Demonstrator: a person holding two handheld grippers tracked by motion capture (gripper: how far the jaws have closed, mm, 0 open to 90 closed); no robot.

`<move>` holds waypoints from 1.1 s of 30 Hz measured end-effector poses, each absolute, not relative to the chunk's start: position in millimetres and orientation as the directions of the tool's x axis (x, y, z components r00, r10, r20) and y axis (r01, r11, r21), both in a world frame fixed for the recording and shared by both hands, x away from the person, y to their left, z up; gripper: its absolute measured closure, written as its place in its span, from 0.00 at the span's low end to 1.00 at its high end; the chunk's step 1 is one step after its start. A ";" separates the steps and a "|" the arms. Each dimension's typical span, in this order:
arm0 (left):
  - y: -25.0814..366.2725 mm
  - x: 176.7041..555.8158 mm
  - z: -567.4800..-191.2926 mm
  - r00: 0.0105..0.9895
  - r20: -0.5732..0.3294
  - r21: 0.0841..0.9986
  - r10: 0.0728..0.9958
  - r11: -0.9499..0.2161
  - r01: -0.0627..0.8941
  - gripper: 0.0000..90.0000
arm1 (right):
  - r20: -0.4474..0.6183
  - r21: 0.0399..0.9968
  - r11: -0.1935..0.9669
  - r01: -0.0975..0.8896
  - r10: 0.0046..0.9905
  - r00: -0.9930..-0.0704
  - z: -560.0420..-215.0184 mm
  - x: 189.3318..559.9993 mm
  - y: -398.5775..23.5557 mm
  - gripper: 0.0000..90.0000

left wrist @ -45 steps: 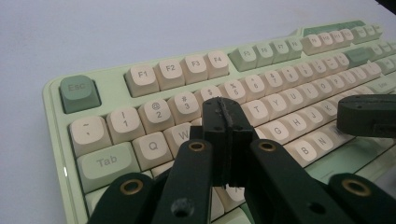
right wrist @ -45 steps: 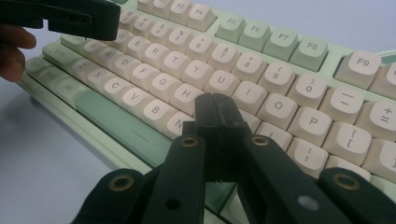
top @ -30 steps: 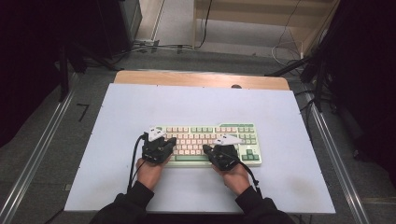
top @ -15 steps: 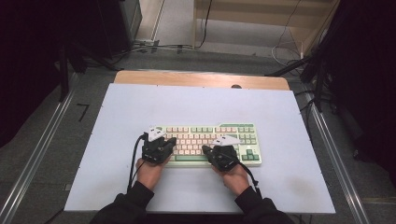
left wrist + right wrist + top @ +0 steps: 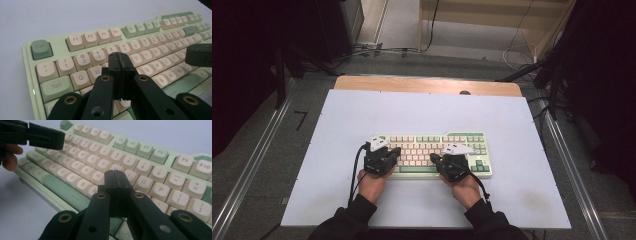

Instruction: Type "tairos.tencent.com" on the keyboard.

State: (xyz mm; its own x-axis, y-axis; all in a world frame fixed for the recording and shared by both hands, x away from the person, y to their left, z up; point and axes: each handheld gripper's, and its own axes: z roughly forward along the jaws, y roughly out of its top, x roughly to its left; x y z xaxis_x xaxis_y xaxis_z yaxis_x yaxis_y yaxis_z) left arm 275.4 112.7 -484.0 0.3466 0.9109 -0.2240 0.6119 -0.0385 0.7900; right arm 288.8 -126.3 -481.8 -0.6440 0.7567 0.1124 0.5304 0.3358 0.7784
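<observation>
A pale green keyboard (image 5: 434, 145) with cream and green keys lies near the front middle of the white table. My left gripper (image 5: 396, 151) hovers over its left half, jaws shut with nothing between them; in the left gripper view its tips (image 5: 121, 62) sit above the keyboard (image 5: 82, 50) around the E and R keys. My right gripper (image 5: 433, 158) is over the middle of the bottom rows, also shut and empty. In the right gripper view its tips (image 5: 115, 179) are above the keyboard (image 5: 150, 170) near the J key, and the left gripper (image 5: 43, 137) shows at upper left.
The white table top (image 5: 362, 115) has bare surface on every side of the keyboard. A wooden strip (image 5: 427, 85) runs along its far edge. Metal rails (image 5: 257, 165) flank the table, and cables (image 5: 372, 50) lie on the floor beyond.
</observation>
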 end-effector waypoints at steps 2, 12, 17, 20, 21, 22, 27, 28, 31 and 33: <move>112.4 275.3 -483.9 0.346 -0.226 0.790 0.910 -0.036 0.612 1.00 | 0.114 0.782 0.328 0.529 0.761 -0.639 -478.9 289.5 -128.7 0.97; 112.0 274.9 -483.9 0.347 -0.226 0.790 0.910 -0.037 0.612 1.00 | 0.120 0.793 0.306 0.527 0.769 -0.628 -471.5 292.4 -137.1 0.97; 112.8 274.9 -483.6 0.346 -0.226 0.790 0.911 -0.036 0.611 1.00 | 0.119 0.794 0.305 0.527 0.771 -0.626 -471.0 292.7 -138.1 0.97; 112.9 274.9 -483.6 0.346 -0.225 0.791 0.911 -0.037 0.611 1.00 | 0.121 0.794 0.302 0.528 0.773 -0.623 -470.9 293.0 -138.7 0.97; 113.0 274.9 -483.6 0.346 -0.225 0.791 0.911 -0.037 0.611 1.00 | 0.121 0.794 0.302 0.528 0.773 -0.623 -470.9 293.1 -139.0 0.97; 113.0 274.9 -483.5 0.346 -0.225 0.791 0.911 -0.037 0.611 1.00 | 0.120 0.793 0.303 0.528 0.773 -0.623 -470.9 293.1 -139.3 0.97; 112.9 274.7 -483.6 0.346 -0.227 0.790 0.910 -0.036 0.612 1.00 | 0.117 0.794 0.302 0.528 0.776 -0.620 -470.7 293.4 -141.3 0.97; 113.0 274.6 -483.5 0.346 -0.227 0.790 0.911 -0.036 0.612 1.00 | 0.117 0.794 0.302 0.527 0.776 -0.620 -470.7 293.3 -141.8 0.97; 113.3 274.5 -483.4 0.343 -0.226 0.790 0.912 -0.035 0.613 1.00 | 0.117 0.794 0.300 0.529 0.779 -0.617 -470.4 293.0 -143.8 0.97; 113.6 274.4 -483.3 0.343 -0.228 0.790 0.911 -0.033 0.612 1.00 | 0.117 0.794 0.298 0.530 0.781 -0.613 -470.3 293.2 -145.7 0.97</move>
